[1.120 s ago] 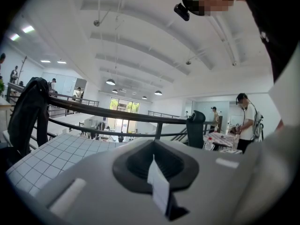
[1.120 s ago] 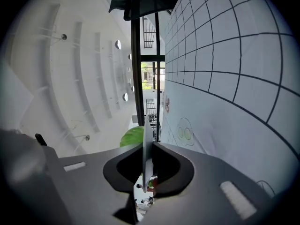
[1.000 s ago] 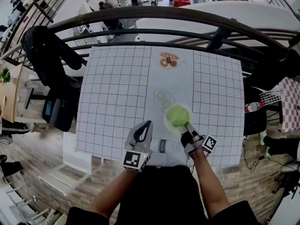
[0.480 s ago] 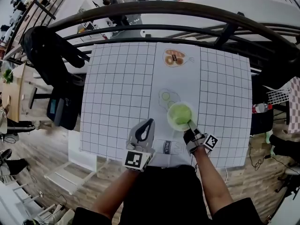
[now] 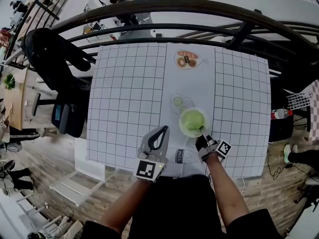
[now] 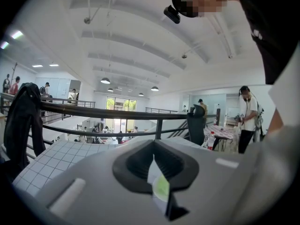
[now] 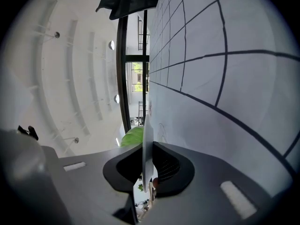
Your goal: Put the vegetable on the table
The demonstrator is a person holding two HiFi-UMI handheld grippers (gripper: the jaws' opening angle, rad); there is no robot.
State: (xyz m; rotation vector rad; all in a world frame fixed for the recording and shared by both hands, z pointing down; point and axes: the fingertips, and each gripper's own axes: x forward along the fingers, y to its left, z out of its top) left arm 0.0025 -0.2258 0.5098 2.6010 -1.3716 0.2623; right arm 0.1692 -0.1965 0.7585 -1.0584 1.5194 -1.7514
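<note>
Placing step: your right gripper (image 5: 203, 139) is clamped on the thin white rim of the green vegetable (image 5: 192, 122), held flat, low over the table (image 5: 124, 93) near its front middle. I can't tell whether it touches. Your left gripper (image 5: 160, 132) is closed on nothing. Next, lower the vegetable until it rests on the table, then let go.

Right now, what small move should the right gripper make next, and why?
Probably lower it a little: the right gripper is clamped on the rim of the white plate carrying the green vegetable, and the plate seems just above the table.
</note>
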